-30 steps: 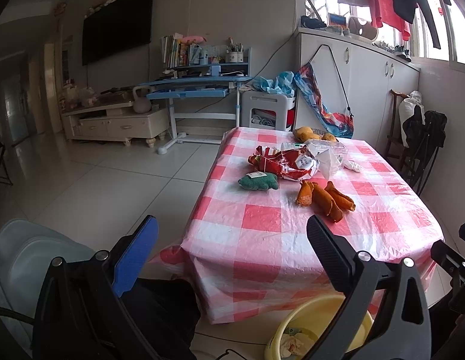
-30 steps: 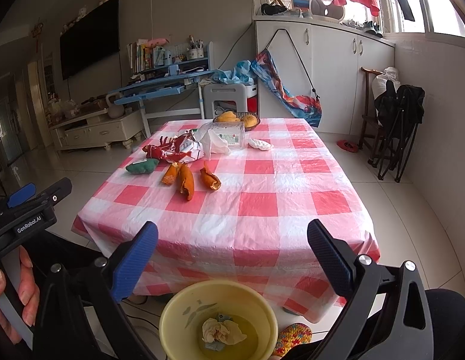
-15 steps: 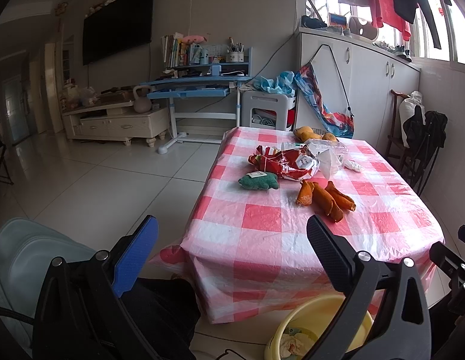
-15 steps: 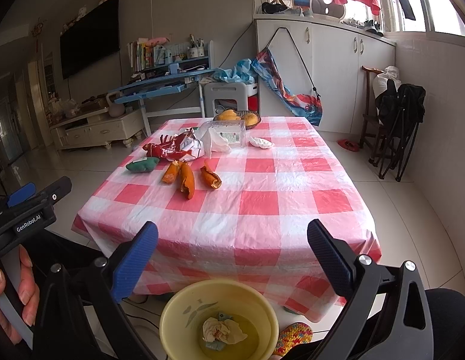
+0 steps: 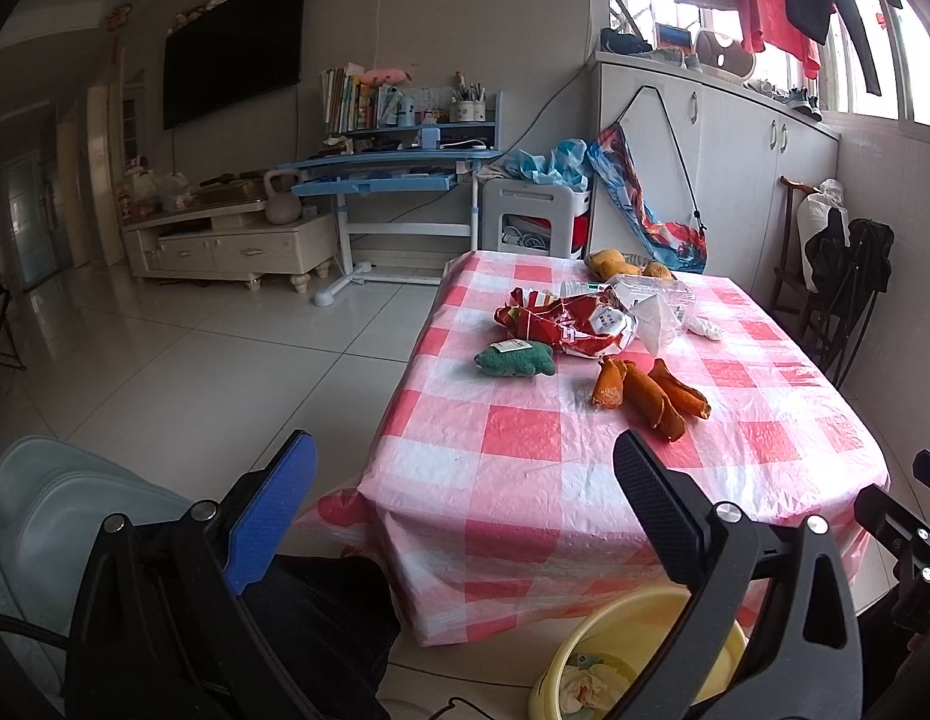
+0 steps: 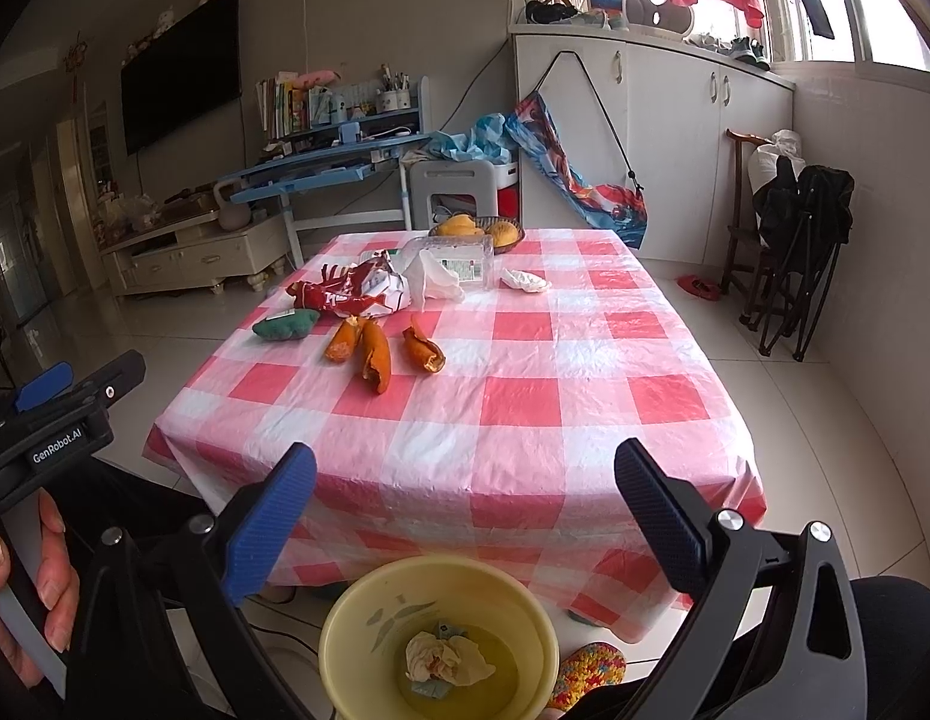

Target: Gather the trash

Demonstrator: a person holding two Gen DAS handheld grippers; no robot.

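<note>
Both grippers (image 5: 465,480) (image 6: 465,480) gape empty, short of the table (image 6: 585,420). Peels (image 6: 375,351) near the wrapper (image 6: 351,291): light, limp; pinch mid-length.

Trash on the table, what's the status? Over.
Both hand-held grippers open, empty. Orange peels, red wrapper on table. Yellow bin below. Nothing blocking.

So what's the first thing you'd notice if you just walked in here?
The pink checked tablecloth, with orange peels and a crumpled red snack bag lying toward its far left. Next, the yellow bin on the floor in front of the table, with crumpled tissue inside it.
</note>
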